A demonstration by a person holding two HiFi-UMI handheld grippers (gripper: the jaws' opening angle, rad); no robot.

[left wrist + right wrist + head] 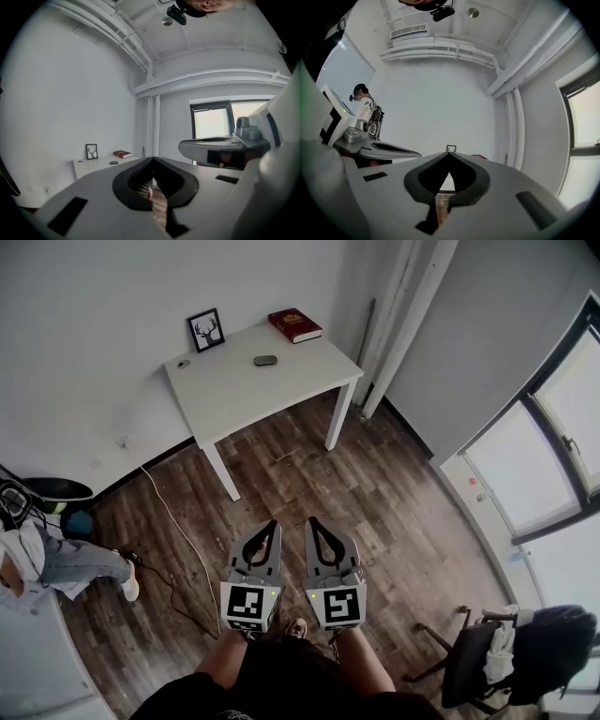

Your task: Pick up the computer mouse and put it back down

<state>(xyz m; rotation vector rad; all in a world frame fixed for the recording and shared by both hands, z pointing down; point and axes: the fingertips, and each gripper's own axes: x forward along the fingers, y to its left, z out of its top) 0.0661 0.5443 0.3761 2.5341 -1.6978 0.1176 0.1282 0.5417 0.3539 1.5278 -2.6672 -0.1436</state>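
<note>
Holding left gripper [270, 524] and right gripper [312, 521] pinched together, empty; facing mouse [265, 360] far ahead on table [234, 395], lying crosswise, seemingly nearer left.

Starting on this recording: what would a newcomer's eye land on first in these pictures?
The left gripper and right gripper fill the foreground of the head view, side by side above the wooden floor, both shut and empty. Beyond them stands a white table. On it are the computer mouse, a red book at the far corner and a framed deer picture.
</note>
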